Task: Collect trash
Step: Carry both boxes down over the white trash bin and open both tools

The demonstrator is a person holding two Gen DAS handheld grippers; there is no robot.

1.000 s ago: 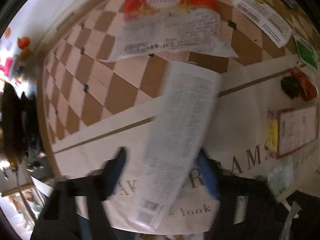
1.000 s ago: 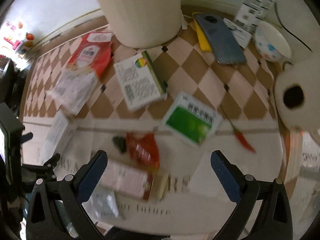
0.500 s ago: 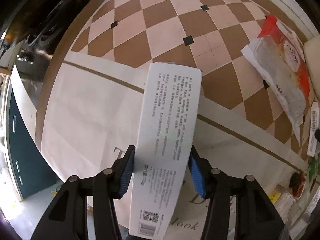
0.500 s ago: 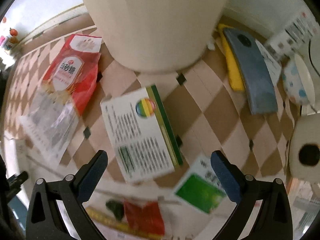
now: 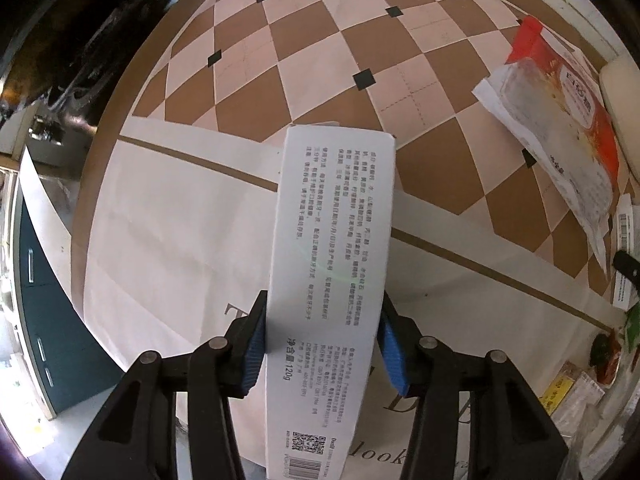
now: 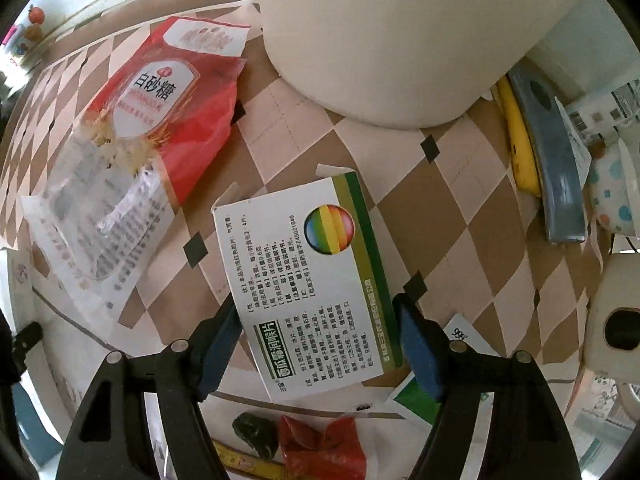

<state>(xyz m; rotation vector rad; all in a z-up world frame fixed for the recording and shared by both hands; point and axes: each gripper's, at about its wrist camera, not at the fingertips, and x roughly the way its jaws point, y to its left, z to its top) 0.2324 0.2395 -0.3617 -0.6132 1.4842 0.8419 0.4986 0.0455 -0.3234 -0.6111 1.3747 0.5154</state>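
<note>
At the lower centre of the left view, a long white carton (image 5: 332, 280) is being gripped by the closing left tool (image 5: 322, 344) above the table (image 5: 160, 240). Lower centre of the right view, a green-edged medicine box (image 6: 308, 280) is being straddled by the closing right tool (image 6: 318, 344), not yet pressed.

In the right wrist view, a medicine box (image 6: 308, 280) lies flat on the checkered tablecloth (image 6: 472, 216), between the right gripper's (image 6: 316, 350) fingers. The sugar bag (image 6: 132, 152) lies to its left, the large round container (image 6: 400, 36) stands beyond it, and a phone (image 6: 554, 160) lies to the far right. In the left wrist view, a long box (image 5: 330, 272) sits between the left gripper's (image 5: 322, 348) fingers above the cloth.
</note>
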